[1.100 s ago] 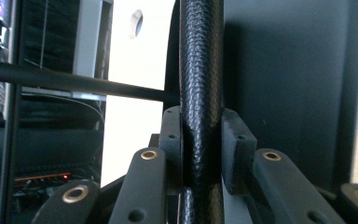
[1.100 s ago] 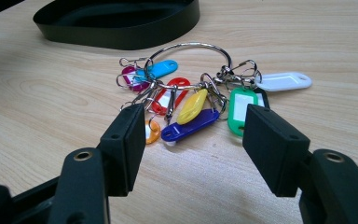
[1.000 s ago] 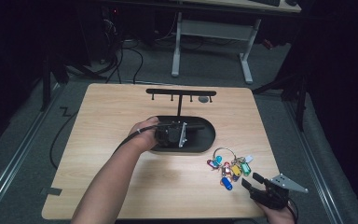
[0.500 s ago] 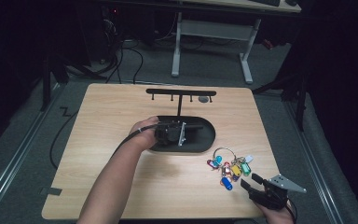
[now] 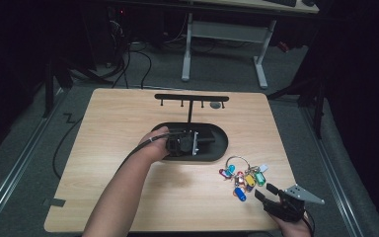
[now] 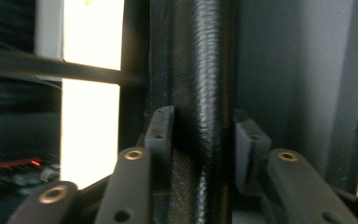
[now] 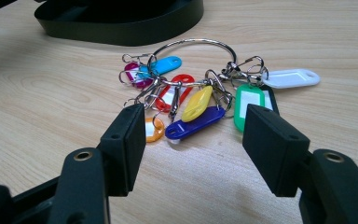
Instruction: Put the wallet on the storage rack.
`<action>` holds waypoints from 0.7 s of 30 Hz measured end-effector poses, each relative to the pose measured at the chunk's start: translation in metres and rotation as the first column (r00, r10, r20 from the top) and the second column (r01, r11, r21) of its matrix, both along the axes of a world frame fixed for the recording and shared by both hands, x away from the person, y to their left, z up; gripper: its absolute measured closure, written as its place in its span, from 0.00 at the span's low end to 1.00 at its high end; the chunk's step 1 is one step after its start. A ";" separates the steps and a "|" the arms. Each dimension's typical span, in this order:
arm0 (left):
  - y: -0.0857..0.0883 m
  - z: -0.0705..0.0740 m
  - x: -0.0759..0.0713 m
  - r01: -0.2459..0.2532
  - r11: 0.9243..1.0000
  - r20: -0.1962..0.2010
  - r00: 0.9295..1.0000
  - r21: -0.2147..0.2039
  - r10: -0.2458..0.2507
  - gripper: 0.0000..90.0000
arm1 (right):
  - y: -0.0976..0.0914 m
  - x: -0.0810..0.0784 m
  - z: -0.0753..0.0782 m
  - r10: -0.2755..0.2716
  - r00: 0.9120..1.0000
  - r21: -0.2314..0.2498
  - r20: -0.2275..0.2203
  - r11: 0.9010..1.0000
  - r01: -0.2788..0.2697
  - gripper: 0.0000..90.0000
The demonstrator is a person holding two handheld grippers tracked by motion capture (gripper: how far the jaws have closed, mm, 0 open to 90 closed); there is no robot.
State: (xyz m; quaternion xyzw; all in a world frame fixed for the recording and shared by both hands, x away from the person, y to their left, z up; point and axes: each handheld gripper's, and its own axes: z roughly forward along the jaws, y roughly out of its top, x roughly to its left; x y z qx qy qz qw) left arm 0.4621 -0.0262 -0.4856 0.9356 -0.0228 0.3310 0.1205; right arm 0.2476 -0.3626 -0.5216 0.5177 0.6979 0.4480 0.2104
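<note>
1. Now, the black stand point(image 5: 192, 143) is in the middle of the counter point(image 5: 108, 148). It has an oval base, a thin upright post, and a crossbar with small hooks at the top.
2. My left tongs point(image 5: 183, 143) are low over this oval base, on the near side of the post.
3. From the left gripper view, a dark textured bar point(image 6: 205, 93) of the stand runs upright between the two pads point(image 6: 161, 135).
4. These jaws have just been opening. The left pad seems to be against the bar, while the right pad stands a little away from it, so I take the grip as released.
5. Near the stand, toward the front right of the counter, lies the key ring point(image 5: 244, 174) flat on the wood.
6. It is a metal loop point(image 7: 193, 49) with many coloured tags: blue point(image 7: 193, 123), yellow point(image 7: 197, 102), green point(image 7: 247, 105), white point(image 7: 289, 78), red point(image 7: 175, 91), orange, cyan and magenta.
7. My right tongs point(image 5: 265, 193) are at the front right edge of the counter, pointing at the ring.
8. From the right gripper view, these tongs point(image 7: 193, 140) are wide apart and hold nothing. The tags lie just beyond the tips, not touched.
</note>
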 end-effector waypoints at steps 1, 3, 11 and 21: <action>0.000 0.000 0.000 0.000 1.000 0.000 1.000 0.000 0.000 0.68 | 0.000 0.000 0.000 0.000 1.000 0.000 0.000 1.000 0.000 0.44; 0.000 0.001 -0.001 -0.008 1.000 -0.007 1.000 -0.002 0.008 0.65 | 0.001 0.000 0.000 0.003 1.000 -0.003 0.000 1.000 -0.003 0.44; 0.002 0.011 -0.009 -0.014 0.999 -0.027 1.000 -0.046 0.012 0.61 | 0.001 0.000 0.000 0.010 1.000 -0.010 0.003 1.000 -0.010 0.44; 0.021 0.023 -0.033 -0.053 0.986 -0.051 0.998 -0.156 0.046 0.61 | 0.008 0.007 0.001 0.043 0.999 -0.028 0.008 0.999 -0.043 0.45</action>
